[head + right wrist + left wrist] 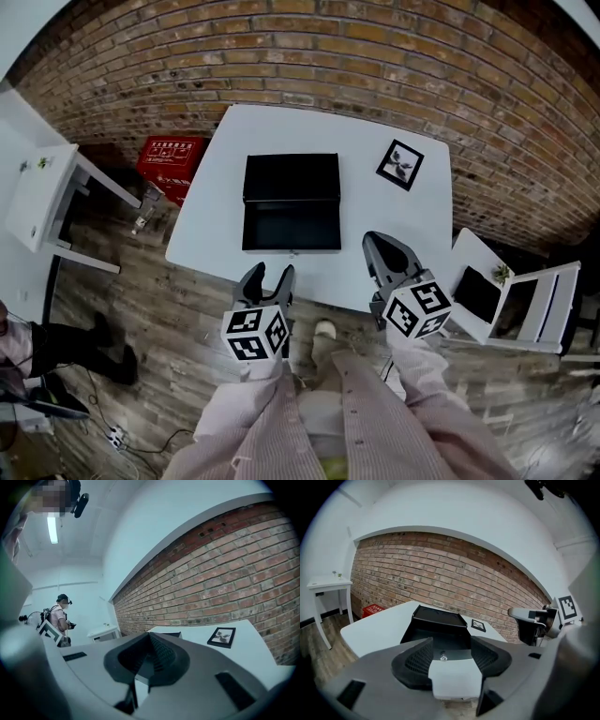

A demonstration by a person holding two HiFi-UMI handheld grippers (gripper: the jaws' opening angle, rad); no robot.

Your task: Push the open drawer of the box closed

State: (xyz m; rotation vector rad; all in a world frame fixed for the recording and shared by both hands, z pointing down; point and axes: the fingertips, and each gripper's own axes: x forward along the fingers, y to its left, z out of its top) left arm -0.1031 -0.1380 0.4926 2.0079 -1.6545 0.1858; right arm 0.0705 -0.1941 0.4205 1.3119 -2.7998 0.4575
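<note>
A black box (pixel 292 176) sits mid-table on the white table (pixel 403 220), and its drawer (pixel 292 227) is pulled out toward me. My left gripper (pixel 271 273) hovers just off the table's near edge, in front of the drawer, open and empty. In the left gripper view the drawer (pixel 440 639) and its small knob (pixel 444 657) show between the spread jaws of the left gripper (pixel 451 645). My right gripper (pixel 377 244) is over the table's near edge, to the right of the drawer, shut on nothing. In its own view the right gripper (pixel 150 637) points along the brick wall.
A framed picture (pixel 400 165) lies on the table at the back right. On the floor to the left are a red crate (pixel 172 161) and a white side table (pixel 42 192). A white stand (pixel 525 300) is at the right. Another person (pixel 58 616) stands far off.
</note>
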